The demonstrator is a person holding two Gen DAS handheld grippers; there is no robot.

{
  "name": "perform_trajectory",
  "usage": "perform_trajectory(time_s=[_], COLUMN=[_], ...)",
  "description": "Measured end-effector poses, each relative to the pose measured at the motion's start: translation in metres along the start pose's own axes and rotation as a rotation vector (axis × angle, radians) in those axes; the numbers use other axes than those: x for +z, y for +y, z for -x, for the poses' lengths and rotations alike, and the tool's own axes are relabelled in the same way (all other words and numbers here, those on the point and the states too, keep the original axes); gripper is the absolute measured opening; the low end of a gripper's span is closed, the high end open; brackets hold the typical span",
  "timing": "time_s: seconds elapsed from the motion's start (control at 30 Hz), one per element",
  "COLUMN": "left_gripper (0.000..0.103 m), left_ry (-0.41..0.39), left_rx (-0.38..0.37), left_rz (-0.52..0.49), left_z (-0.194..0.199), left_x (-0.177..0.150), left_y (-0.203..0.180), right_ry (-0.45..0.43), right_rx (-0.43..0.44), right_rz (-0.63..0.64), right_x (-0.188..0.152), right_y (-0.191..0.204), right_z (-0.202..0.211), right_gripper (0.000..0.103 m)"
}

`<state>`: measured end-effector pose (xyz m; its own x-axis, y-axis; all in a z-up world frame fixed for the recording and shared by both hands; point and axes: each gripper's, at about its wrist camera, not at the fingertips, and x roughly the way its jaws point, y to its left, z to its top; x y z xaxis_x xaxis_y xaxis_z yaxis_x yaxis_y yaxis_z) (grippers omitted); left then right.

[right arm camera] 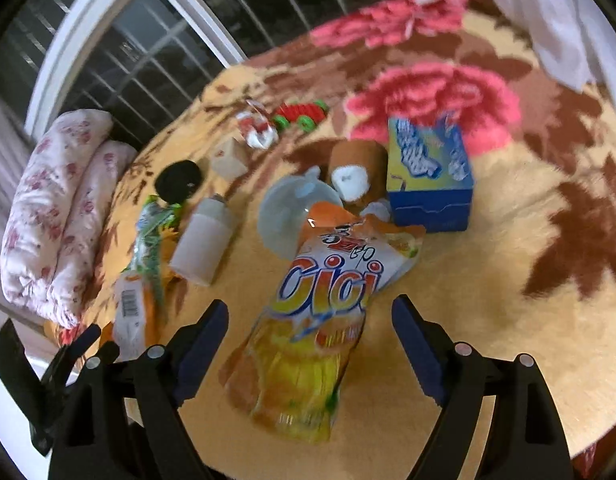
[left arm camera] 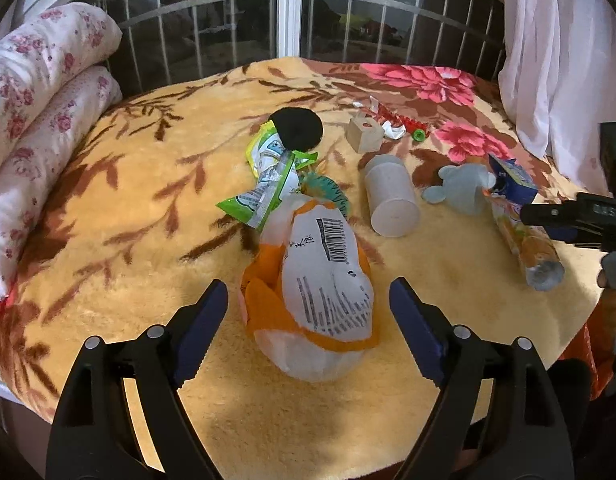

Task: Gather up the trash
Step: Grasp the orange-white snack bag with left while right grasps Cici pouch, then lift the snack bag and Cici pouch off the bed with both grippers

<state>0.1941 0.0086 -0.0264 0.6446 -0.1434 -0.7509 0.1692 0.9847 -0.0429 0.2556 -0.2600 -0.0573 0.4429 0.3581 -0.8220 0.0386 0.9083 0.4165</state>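
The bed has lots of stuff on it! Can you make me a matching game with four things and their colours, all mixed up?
Things:
1. box
2. round pad
3. cup lying on its side
4. snack bag with the barcode

Colours:
A. black
B. orange and white
C. blue
D. plain white

Right pairs: 1-C, 2-A, 3-D, 4-B
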Motion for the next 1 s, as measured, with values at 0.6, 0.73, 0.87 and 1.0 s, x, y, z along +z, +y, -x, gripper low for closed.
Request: perform_trajectory(time_s=[0.6,0.73,0.87,1.0], left_gripper=[0.081,0.081,0.081,0.081], left_ry=[0.059,0.072,0.089,0.098], left_rx=[-0.035,-0.031,-0.011,-0.001], left_rz=[0.065,0.06,0.069,0.095], left_z=[-0.015,-0.026,-0.042,-0.055], left_x=[-0.005,0.003,0.012,0.015], left_y=[0.014,0.009,0.007,0.008], right_ry=[-0.174,-0.242,-0.264,-0.271], right_rx=[0.06,0.073,0.086,0.085], right_rz=[0.125,0.191,0.202,0.205], right_x=[-0.046,-0.073,-0.089,-0.099], right_y=[0.013,0.018,0.016,0.012], right_z=[0.024,0.057,0.077,0.083], right_gripper=[0.042,0.042,0.043,0.043])
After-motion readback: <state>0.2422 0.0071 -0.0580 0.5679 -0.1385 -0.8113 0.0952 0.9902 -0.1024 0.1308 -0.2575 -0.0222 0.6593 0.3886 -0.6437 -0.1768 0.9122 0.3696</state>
